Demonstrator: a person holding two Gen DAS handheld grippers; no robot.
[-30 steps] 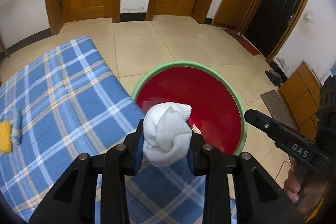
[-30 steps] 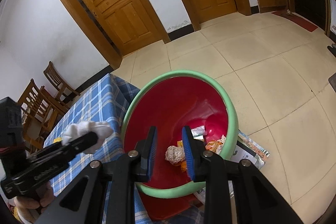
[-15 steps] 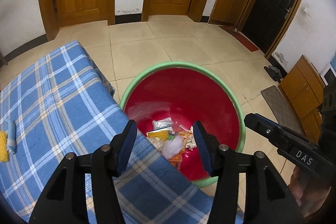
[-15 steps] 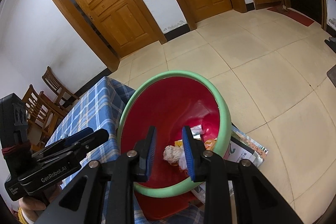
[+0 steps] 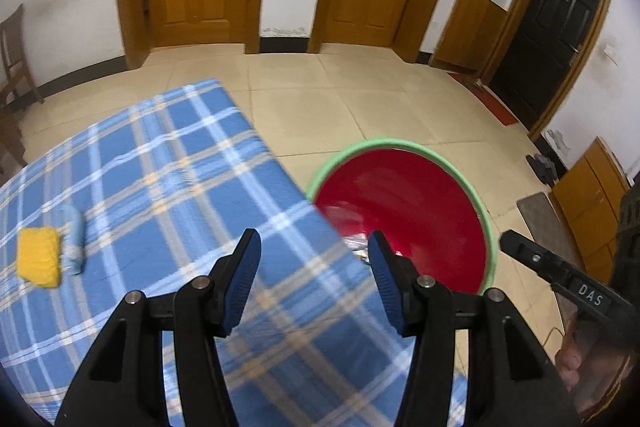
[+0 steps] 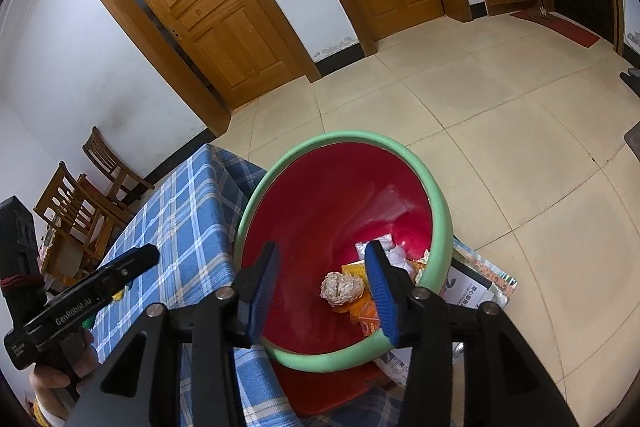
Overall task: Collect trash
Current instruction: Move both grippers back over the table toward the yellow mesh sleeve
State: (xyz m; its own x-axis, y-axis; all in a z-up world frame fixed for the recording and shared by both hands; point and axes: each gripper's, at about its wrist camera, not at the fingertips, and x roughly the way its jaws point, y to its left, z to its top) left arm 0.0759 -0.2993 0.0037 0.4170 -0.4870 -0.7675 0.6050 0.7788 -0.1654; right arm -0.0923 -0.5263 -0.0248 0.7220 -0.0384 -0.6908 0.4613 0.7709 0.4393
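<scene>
hovering over the blue checked tablecloth (image 5: 160, 187), my left gripper (image 5: 314, 261) stands wide with nothing between its pads. at nine o'clock from it lies a yellow sponge (image 5: 38, 263), touching a pale blue thing too blurred to name. at two o'clock sits the red bin (image 6: 320, 211) with its green rim. my right gripper (image 6: 322, 273) hangs above the bin, jaws opening and holding nothing; below lie a crumpled paper ball (image 6: 342, 287) and wrappers (image 6: 376, 245).
</scene>
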